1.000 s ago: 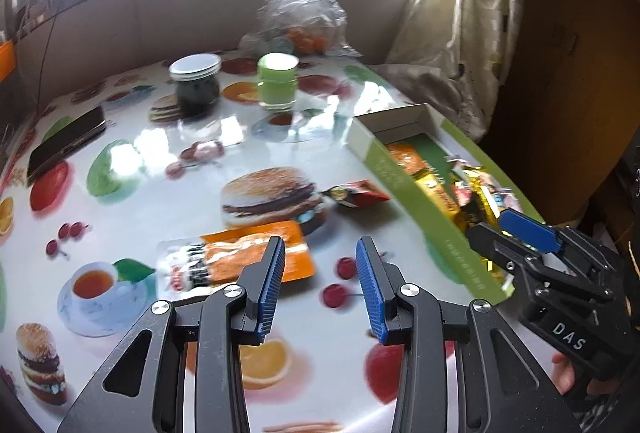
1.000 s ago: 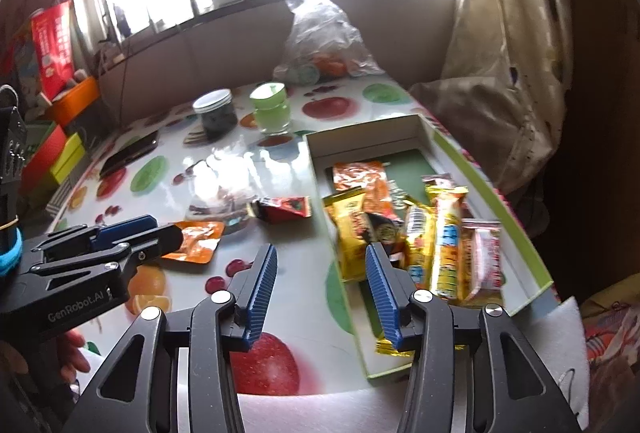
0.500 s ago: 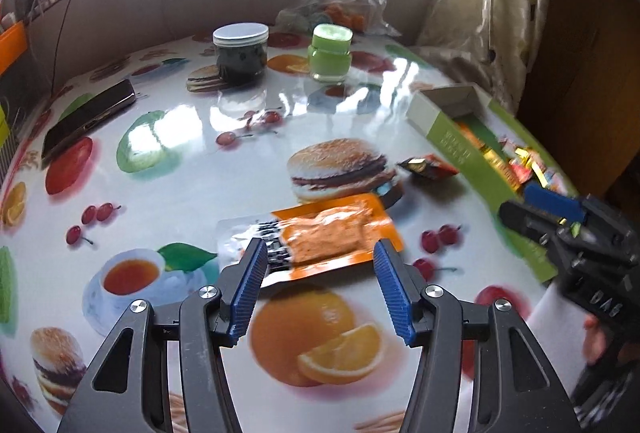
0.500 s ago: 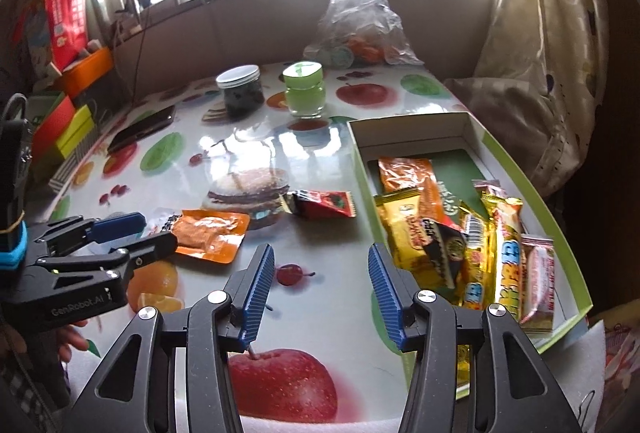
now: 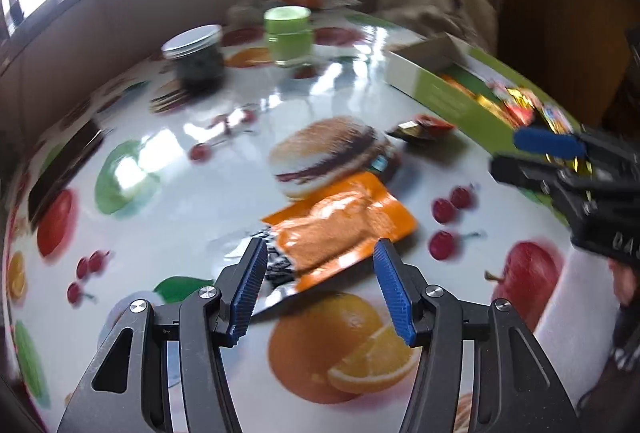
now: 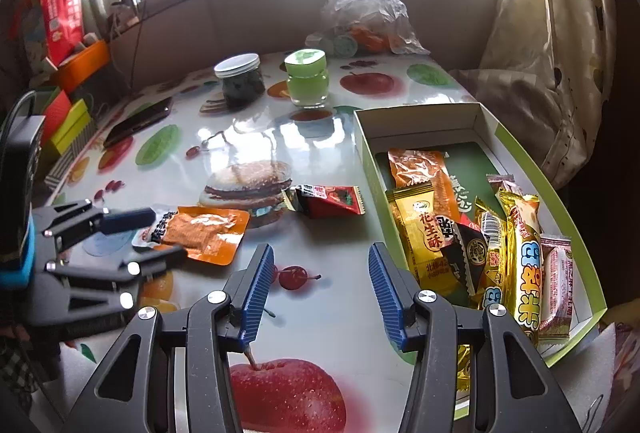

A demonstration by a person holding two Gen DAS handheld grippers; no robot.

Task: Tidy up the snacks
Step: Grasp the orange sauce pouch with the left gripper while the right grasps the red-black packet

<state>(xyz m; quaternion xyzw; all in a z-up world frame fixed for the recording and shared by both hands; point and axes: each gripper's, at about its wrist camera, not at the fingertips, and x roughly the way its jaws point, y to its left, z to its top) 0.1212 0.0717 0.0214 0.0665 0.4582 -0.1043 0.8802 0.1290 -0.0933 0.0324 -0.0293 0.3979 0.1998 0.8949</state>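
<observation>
Dark jar [image 6: 239, 80] beside green jar [image 6: 307, 77]

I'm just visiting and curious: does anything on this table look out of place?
Two snacks lie loose on the table, outside the green box: an orange packet and a small red packet. The rest sit inside it.

Outside the green box [image 6: 576, 217], on the printed tablecloth [image 6: 328, 321], two loose snack packets: one orange packet [image 6: 204, 233] and one red packet [image 6: 328, 199], the red one nearer the box. Inside the box, a pile of overlapping wrapped snacks, roughly seven or eight, exact count unclear. Beyond the box, toward the window, two jars, one dark jar [image 6: 239, 79] with a white lid and one green jar [image 6: 307, 77], plus one clear plastic bag [image 6: 362, 9] and one dark phone [image 6: 138, 121].
</observation>
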